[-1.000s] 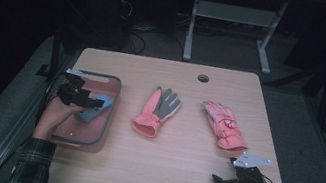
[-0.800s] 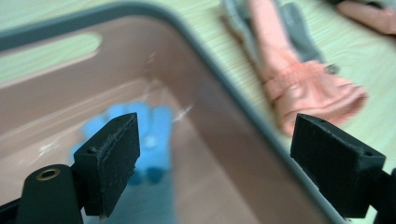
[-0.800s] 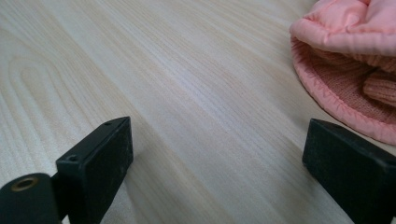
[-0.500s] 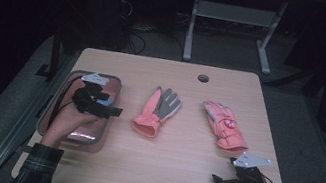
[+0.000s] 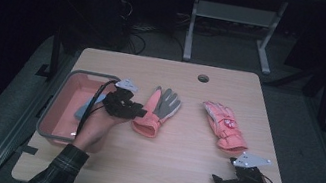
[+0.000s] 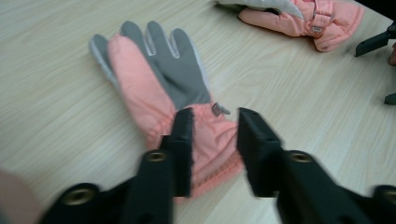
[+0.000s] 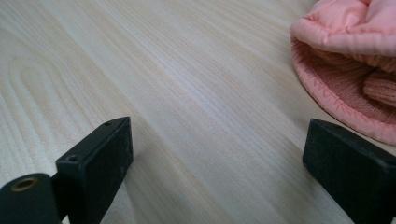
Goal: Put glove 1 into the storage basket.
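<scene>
Glove at the left gripper: pink glove (image 5: 157,112) with a grey palm, lying flat near the middle of the table (image 5: 171,174), fingers pointing to the far edge, cuff toward the person, just right of the tray.
Left gripper: the left gripper (image 6: 214,140) sits over the cuff of this glove; its jaws have just been closing and now stand narrow, one on each side of the cuff. Whether the pads already press the fabric I cannot tell.
Left hand: the left hand (image 5: 93,127) reaches in from the near left, with a plaid sleeve behind it.
Second glove: another pink glove (image 5: 224,125) lies to the right, back side up, well apart from the first.
Right gripper: the right gripper (image 7: 217,158) rests low on the wood at the near right corner, jaws spread wide, nothing between them; the open cuff of the second glove lies just beyond its right-hand jaw.
Tray: a pink tray (image 5: 53,110) with a grey rim stands on the left edge of the table, a pale blue-grey thing lying in it.
Surface: light wood-grain tabletop with a round cable hole (image 5: 203,78) near the far edge.
Room: dark, with a grey floor; a pale metal stand (image 5: 231,22) and loose cables behind the table.
</scene>
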A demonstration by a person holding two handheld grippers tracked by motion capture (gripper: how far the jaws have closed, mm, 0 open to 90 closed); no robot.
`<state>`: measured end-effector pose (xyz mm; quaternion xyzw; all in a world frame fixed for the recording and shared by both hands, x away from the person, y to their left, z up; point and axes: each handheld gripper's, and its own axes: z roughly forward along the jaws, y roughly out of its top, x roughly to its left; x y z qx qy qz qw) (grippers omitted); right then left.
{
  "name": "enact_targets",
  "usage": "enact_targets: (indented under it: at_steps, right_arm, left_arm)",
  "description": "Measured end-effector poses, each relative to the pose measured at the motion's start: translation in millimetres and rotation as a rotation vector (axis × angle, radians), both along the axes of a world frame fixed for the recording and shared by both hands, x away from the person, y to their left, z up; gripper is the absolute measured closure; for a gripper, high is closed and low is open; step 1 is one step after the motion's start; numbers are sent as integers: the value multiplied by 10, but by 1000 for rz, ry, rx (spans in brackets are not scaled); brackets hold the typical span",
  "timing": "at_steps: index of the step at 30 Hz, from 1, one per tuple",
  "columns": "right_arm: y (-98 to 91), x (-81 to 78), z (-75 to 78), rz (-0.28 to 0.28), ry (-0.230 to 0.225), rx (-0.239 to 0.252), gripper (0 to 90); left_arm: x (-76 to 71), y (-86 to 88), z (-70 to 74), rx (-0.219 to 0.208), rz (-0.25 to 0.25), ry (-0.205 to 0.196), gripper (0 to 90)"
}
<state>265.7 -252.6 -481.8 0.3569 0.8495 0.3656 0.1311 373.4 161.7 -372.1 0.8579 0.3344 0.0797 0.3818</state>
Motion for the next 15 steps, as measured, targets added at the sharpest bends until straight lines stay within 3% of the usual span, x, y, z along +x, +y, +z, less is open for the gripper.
enact_targets:
  at_steps: [4,6,15]
  right_arm:
    - [0,0,0,0,0,0,80]
    - [0,0,0,0,0,0,81]
    - [0,0,0,0,0,0,81]
  left_arm:
    - [66,-179,-59,30,-7,2,887]
    - [128,-274,-127,62,-3,4,895]
    - [225,-374,-371,120,23,40,896]
